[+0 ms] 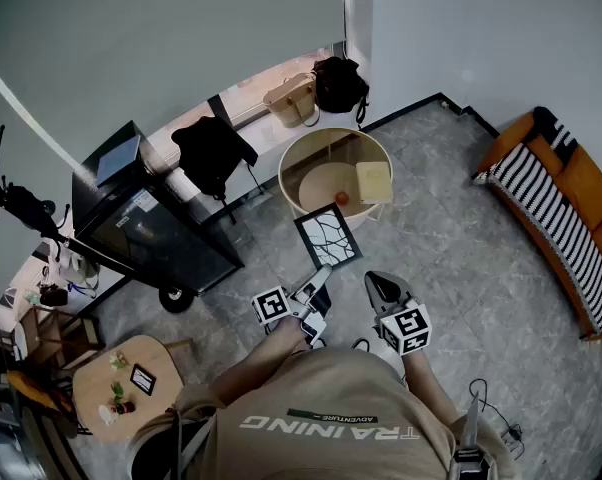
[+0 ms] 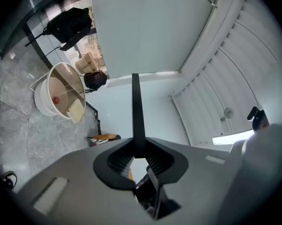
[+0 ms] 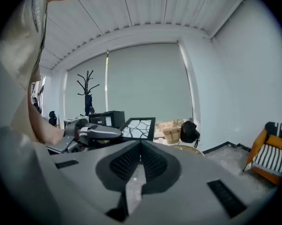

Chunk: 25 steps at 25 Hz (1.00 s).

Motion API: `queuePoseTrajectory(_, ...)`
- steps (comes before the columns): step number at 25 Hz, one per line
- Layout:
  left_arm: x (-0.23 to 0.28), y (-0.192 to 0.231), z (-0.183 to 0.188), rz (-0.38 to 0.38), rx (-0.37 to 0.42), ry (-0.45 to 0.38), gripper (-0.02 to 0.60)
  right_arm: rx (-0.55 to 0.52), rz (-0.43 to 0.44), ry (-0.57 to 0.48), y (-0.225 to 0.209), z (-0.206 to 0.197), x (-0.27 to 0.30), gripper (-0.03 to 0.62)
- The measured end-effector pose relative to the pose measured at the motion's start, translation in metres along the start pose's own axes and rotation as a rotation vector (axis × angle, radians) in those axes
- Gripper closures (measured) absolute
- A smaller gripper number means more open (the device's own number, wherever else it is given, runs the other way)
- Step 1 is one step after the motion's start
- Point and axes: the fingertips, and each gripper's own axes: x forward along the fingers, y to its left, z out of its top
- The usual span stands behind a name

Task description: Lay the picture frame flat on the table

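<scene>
Nearest the person, the left gripper [image 1: 319, 286] is clamped on the near edge of the picture frame [image 1: 329, 236]; its own view shows the thin black edge rising straight out from between the closed jaws, so it's a pinch on the rim, probably to keep off the patterned face; the right gripper [image 1: 379, 286] hangs just beside it with its jaws together on nothing, so I'd guess it's spare for steadying; the frame is up in the air, tilted face-up over the grey floor, short of the round table [image 1: 326, 183], so it isn't lying flat on it at this point; the tabletop already holds a small red ball [image 1: 341, 199] and a pale yellow pad [image 1: 374, 181], so the bare left half looks like the safest landing spot.
</scene>
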Motion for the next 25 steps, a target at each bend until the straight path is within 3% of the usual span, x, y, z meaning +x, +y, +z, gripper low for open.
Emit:
queuePoseTrajectory(8,0.003,0.004,-0.001,0.004,0.005,-0.01,0.508,-0.004,0.019,0.044,-0.004,-0.009,-0.003,0.588)
queuePoseTrajectory(18,-0.002,0.01,0.018,-0.005,0.005,-0.015,0.508,-0.014,0.009,0.013,0.0,-0.003,0.014,0.586)
queuePoseTrajectory(25,-0.013,0.025,0.036,0.006,-0.018,-0.01,0.508,0.01,-0.001,0.05,0.005,-0.011,0.032,0.586)
